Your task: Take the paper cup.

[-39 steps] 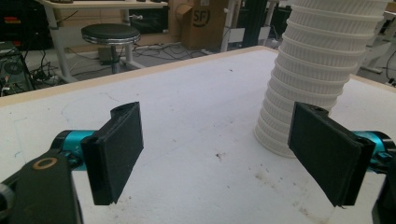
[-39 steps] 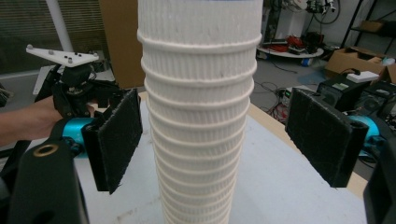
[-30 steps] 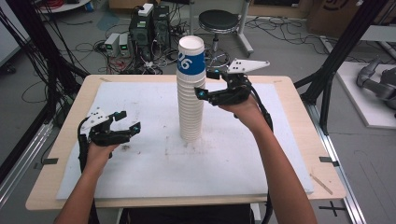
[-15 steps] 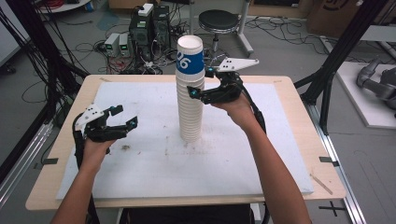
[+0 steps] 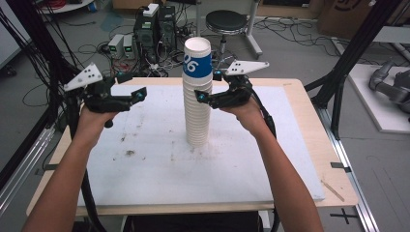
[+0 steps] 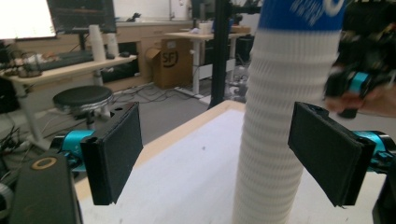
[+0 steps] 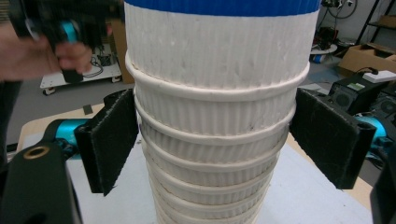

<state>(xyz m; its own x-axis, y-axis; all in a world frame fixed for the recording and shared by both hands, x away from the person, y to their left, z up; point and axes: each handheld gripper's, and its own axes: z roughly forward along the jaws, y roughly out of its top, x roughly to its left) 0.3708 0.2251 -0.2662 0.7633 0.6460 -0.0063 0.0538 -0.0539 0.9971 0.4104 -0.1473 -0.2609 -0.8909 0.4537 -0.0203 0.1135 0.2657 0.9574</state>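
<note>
Fingers (image 7: 109, 140) on the right gripper (image 5: 208, 87) are spread wide, one on each side of the cup stack (image 5: 197, 96), not touching it yet as far as I can tell from the right gripper view. They sit just under the top cup (image 5: 197, 60), the one with the blue band, which caps the tall column of ribbed white cups standing upright near the middle of the desk (image 5: 290, 164).

So my read: this is the "line up the grab" step for peeling a cup off the top. Next move looks like closing those fingers on a cup near the top, gently enough not to crush the paper wall, then lifting straight up so the column doesn't tip.

Left gripper (image 5: 130, 92) is off to the stack's left side, raised above the desk, its fingers (image 6: 114, 156) also spread with nothing between them. In the left gripper view the stack sits toward its right finger, so it would need to slide in and centre itself if it's meant to steady the lower cups. That bracing matters, I think, since nested cups tend to come up together.

Behind the desk there's a stool (image 5: 226, 21) and some electronics boxes (image 5: 154, 24) on the floor.
</note>
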